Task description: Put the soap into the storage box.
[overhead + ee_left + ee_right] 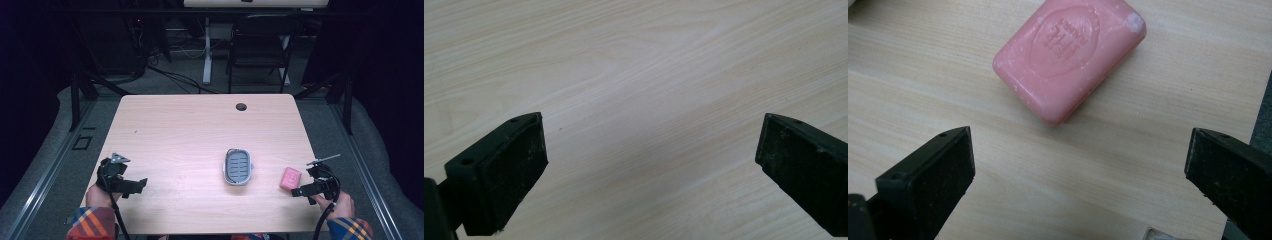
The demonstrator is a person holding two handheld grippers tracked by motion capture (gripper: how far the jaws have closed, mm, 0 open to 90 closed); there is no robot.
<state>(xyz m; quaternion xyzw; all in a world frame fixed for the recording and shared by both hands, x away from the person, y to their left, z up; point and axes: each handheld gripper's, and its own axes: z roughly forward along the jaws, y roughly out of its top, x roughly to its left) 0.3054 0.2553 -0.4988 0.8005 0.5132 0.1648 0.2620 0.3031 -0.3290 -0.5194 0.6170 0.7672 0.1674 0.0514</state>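
At about eight o'clock on the table (165, 130), the left gripper (141, 183) sits low over bare wood, held in the person's left hand (97, 196). Its jaws stand wide apart with nothing between them; in the left gripper view only pale grain shows past the fingertips (509, 165), so this gripper looks to be waiting rather than working. Moving right, a little past the centre toward five o'clock, the soap dish (238, 167) lies flat with its slotted grey tray facing up, apart from both grippers. It seems set there as the place where the soap is meant to end up, within easy reach of either hand. Further right, at roughly four o'clock, the pink soap bar (290, 178) lies flat on the wood, near the dish but not touching it, close to the table's right edge. The right gripper (295, 191) is just beside it on the near side, held in the person's right hand (340, 204). In the right gripper view the soap bar (1068, 57) lies just ahead of the jaws, turned at an angle to them, its stamped face up, and the fingertips (930, 185) are spread wide and touch nothing. That wide spread suits the bar's broad body, and the likely step in hand is the approach for a grasp, which may call for turning the gripper to meet the bar's sides squarely.
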